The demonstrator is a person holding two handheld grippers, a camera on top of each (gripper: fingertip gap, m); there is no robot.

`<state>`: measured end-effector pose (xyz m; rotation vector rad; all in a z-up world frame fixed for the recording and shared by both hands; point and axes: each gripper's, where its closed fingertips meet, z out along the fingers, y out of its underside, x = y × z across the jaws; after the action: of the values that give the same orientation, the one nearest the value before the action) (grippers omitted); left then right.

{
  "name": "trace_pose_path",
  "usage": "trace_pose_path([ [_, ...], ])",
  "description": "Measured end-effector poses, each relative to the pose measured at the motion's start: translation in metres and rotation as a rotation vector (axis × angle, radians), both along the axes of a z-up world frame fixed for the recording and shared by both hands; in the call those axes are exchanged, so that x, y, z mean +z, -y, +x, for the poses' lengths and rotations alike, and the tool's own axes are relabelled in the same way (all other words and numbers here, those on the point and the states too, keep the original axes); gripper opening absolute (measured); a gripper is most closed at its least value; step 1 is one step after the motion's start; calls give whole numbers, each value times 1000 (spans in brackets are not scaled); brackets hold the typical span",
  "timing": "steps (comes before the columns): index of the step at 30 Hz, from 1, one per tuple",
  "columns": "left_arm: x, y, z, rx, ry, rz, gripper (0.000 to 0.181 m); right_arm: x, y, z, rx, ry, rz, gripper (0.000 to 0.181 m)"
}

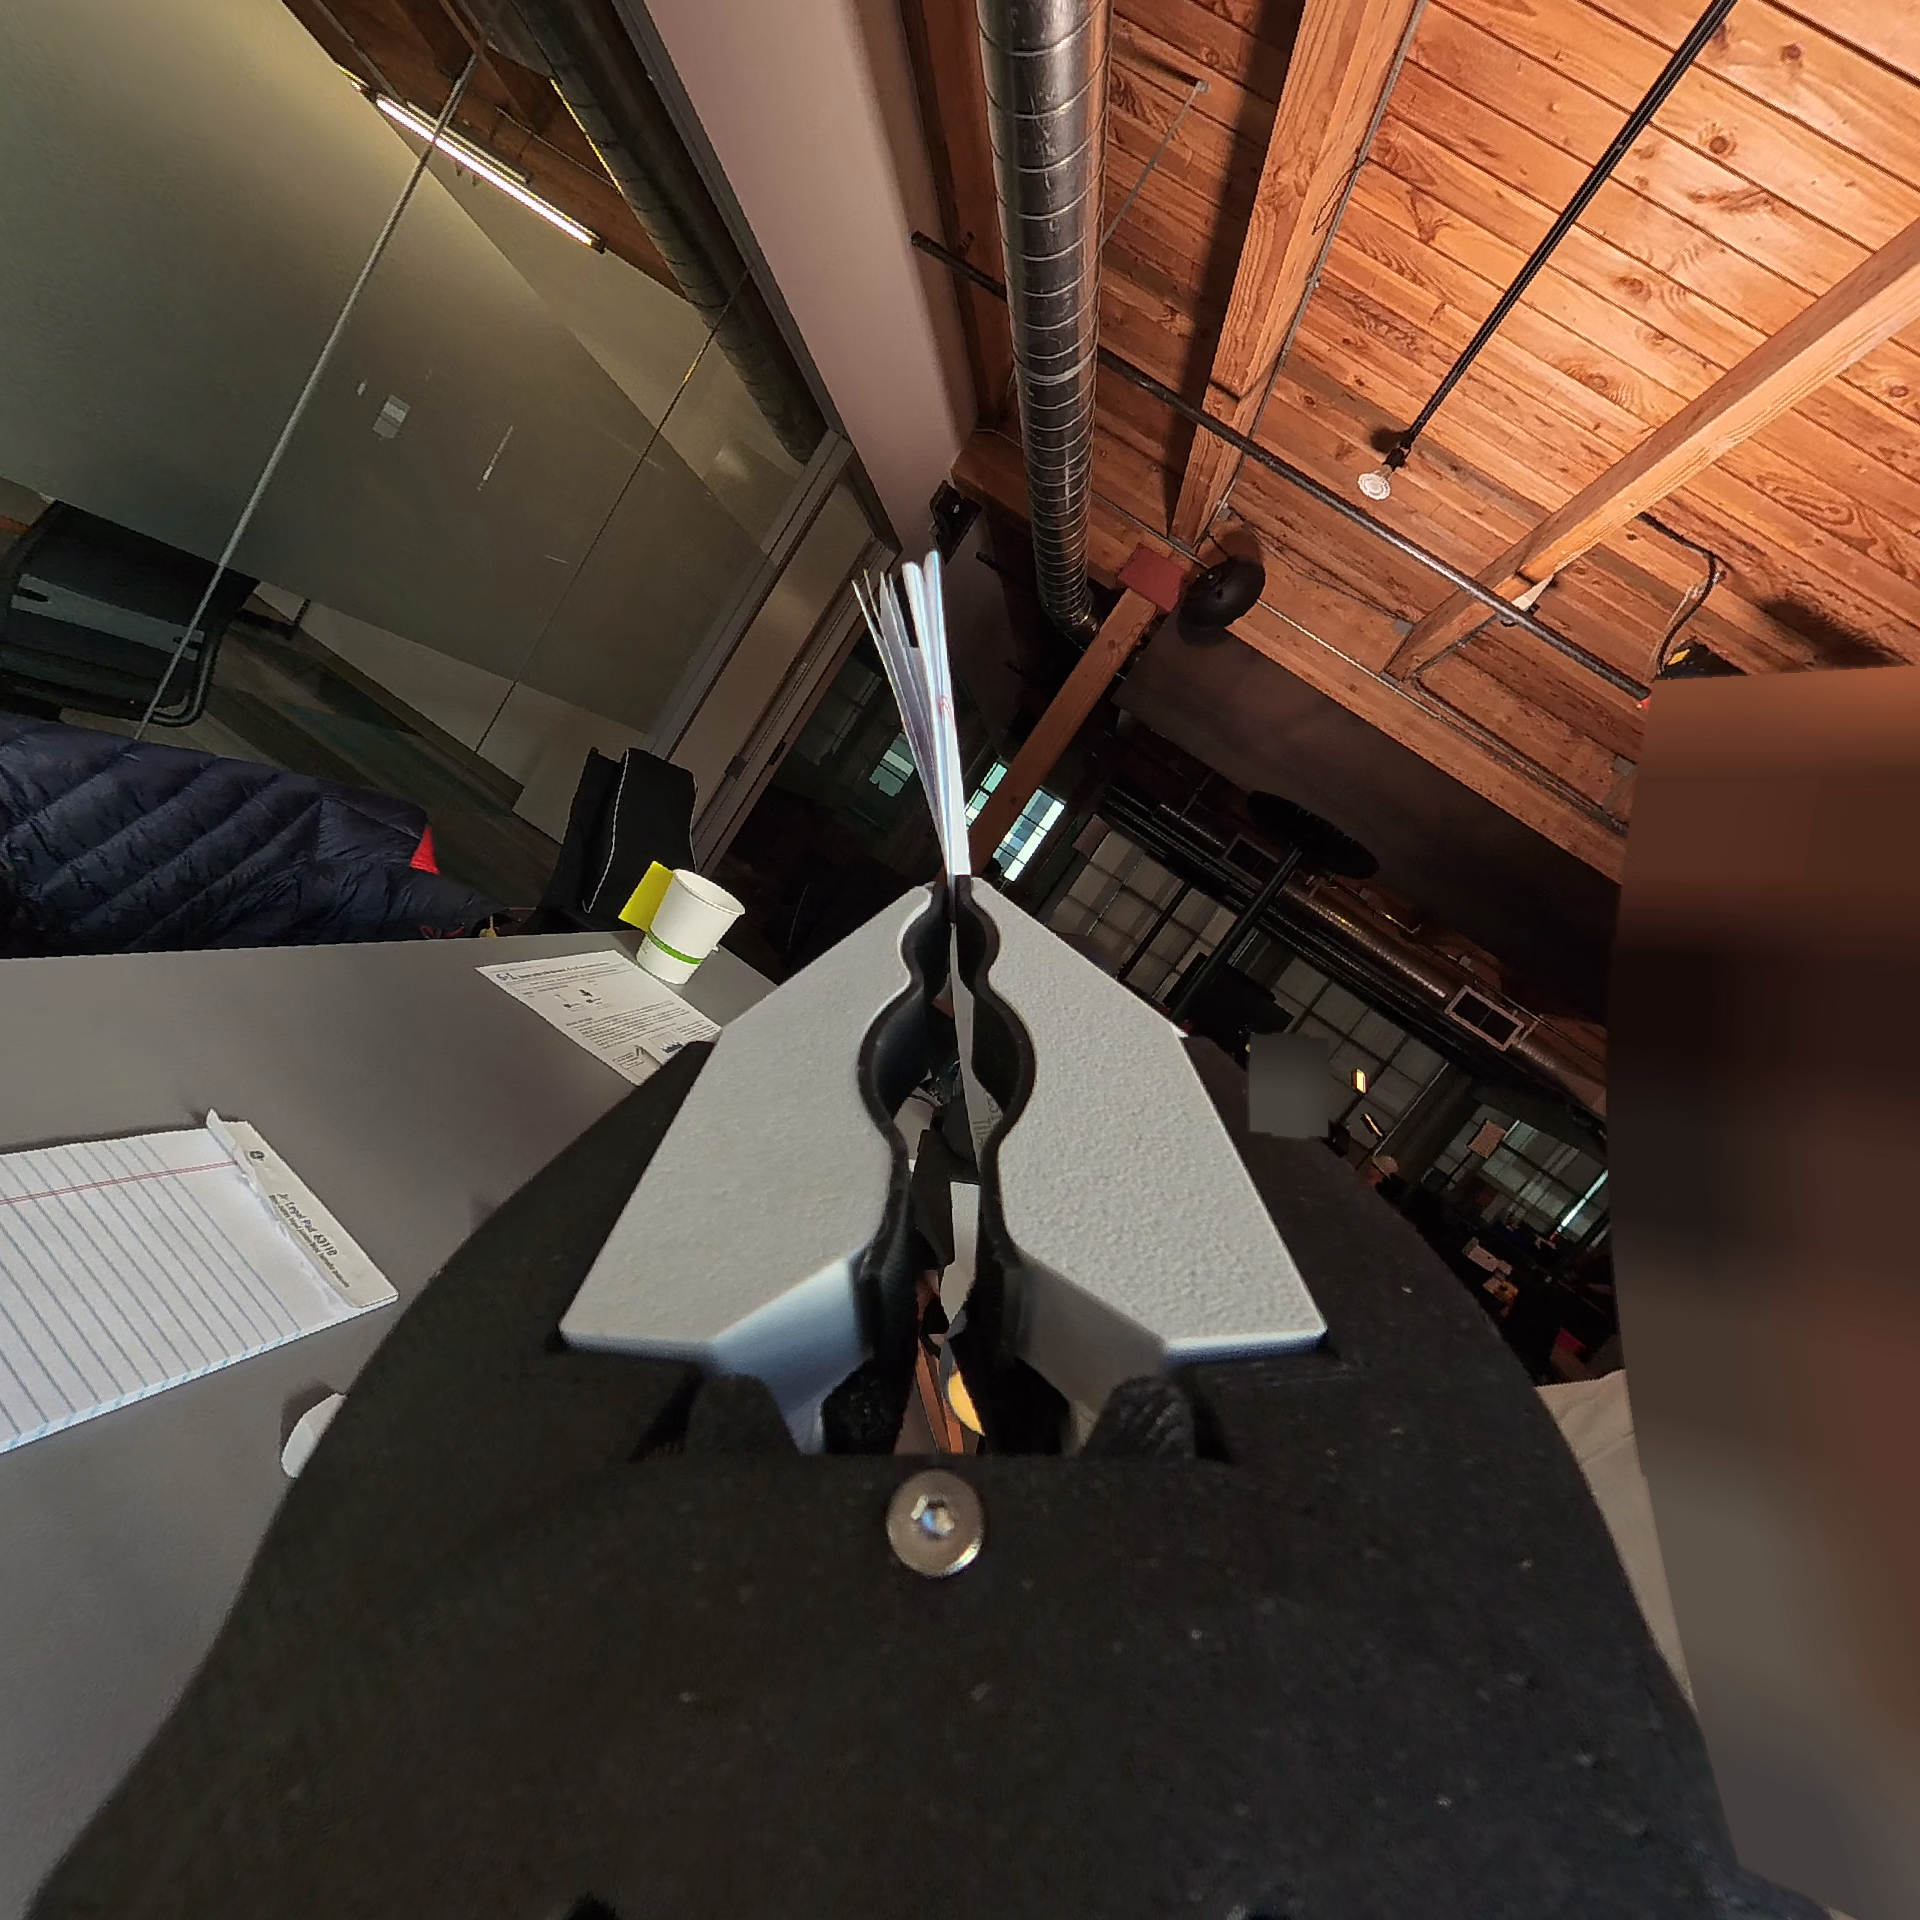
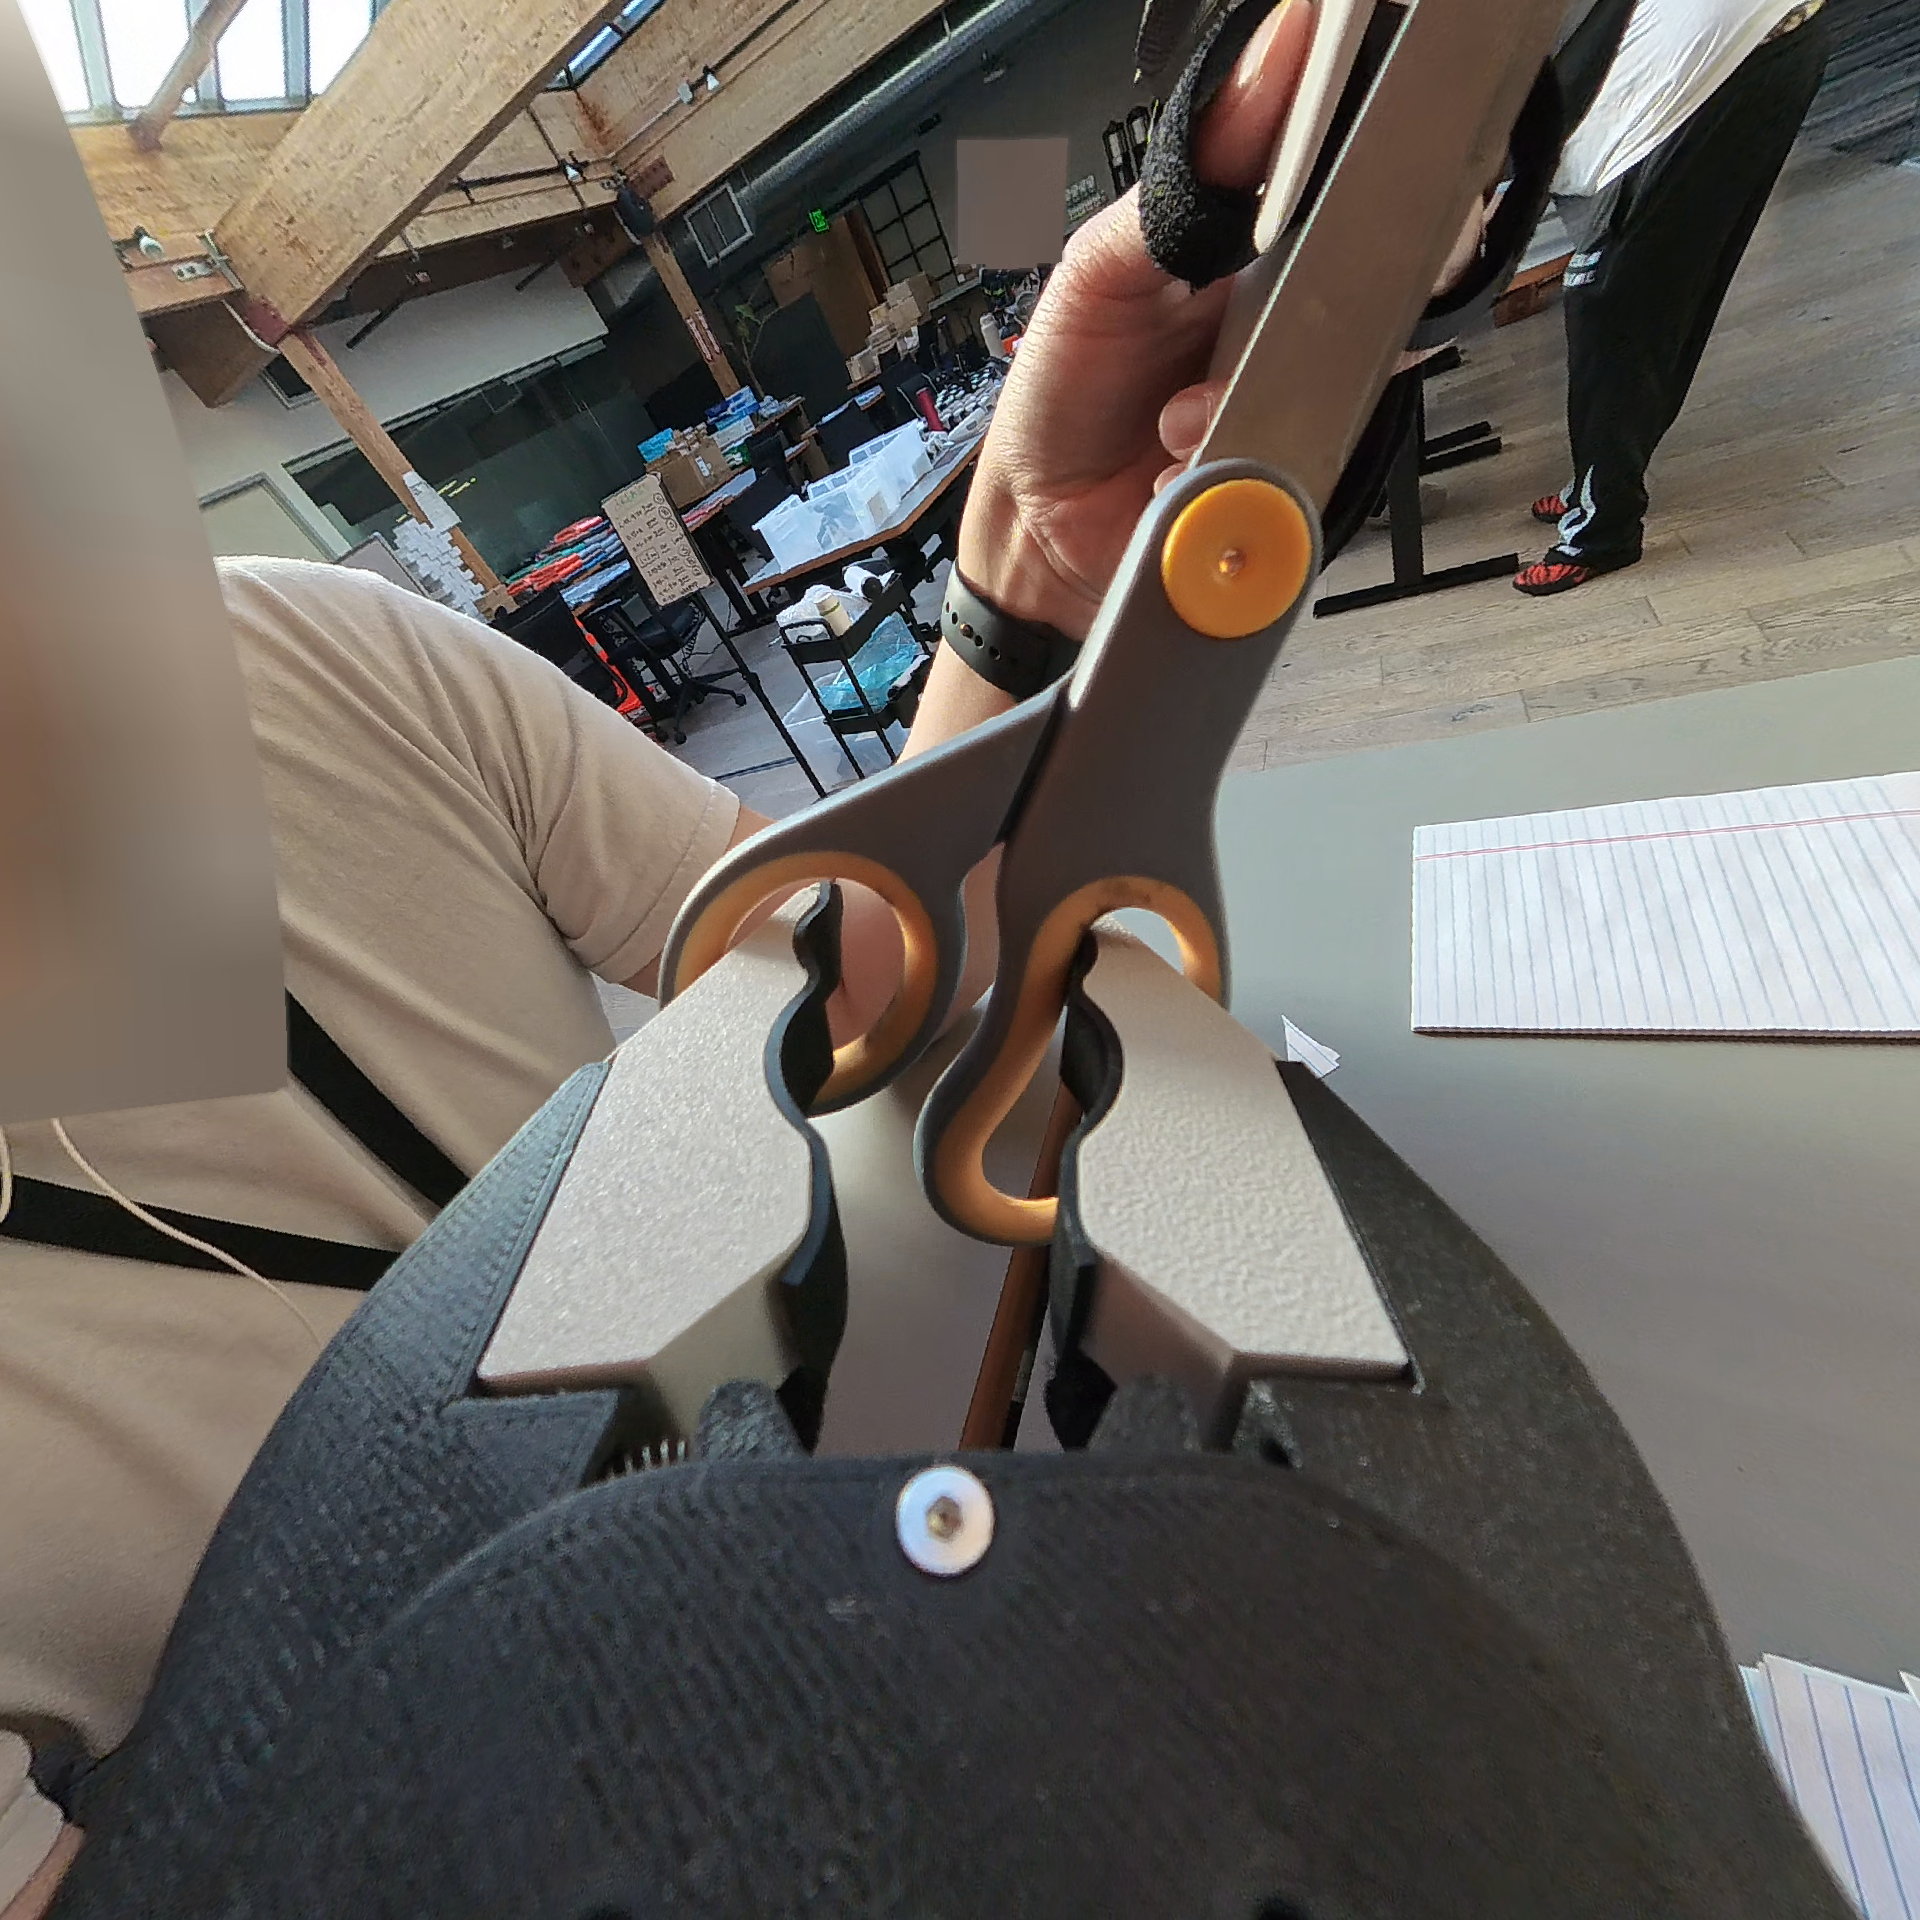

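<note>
On the left, a lined legal pad [image 1: 145, 1268] lies flat on a grey table [image 1: 436, 1060]. Farther back sit a printed sheet [image 1: 597, 1003] and a white paper cup [image 1: 688, 925]. The left gripper [image 1: 958, 904], tilted up toward a wooden ceiling, has its jaws pressed together on a thin sheaf of paper strips [image 1: 930, 717]. The strips stand up edge-on from the fingertips and fan apart at their free ends.

In the right wrist view, the right gripper [image 2: 951, 940] has its jaws parted, and each finger is threaded through one handle loop of a pair of grey and orange scissors [image 2: 1081, 831] — the gripper bears the scissors from inside the loops rather than clamping them. A bare hand [image 2: 1091, 416] grips the steel blades higher up, near the orange pivot. To the right, the same lined pad lies on the table, and more lined sheets [image 2: 1839, 1787] show at the lower right corner.

Likely risks: the fingers sit loosely in the loops, so the scissors could twist or slide off — and the hand is wrapped around the blades. The thin strips could slip or buckle if the pinch eases.
</note>
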<state>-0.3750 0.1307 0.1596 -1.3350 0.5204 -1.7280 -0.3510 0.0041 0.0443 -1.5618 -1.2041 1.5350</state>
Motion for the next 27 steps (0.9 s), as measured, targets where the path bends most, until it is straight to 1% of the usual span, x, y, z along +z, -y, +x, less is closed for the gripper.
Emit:
trace_pose_path([
  [27,0,-1,0,16,-9,5,0,0,-4,-1,-12,-12,0,40],
])
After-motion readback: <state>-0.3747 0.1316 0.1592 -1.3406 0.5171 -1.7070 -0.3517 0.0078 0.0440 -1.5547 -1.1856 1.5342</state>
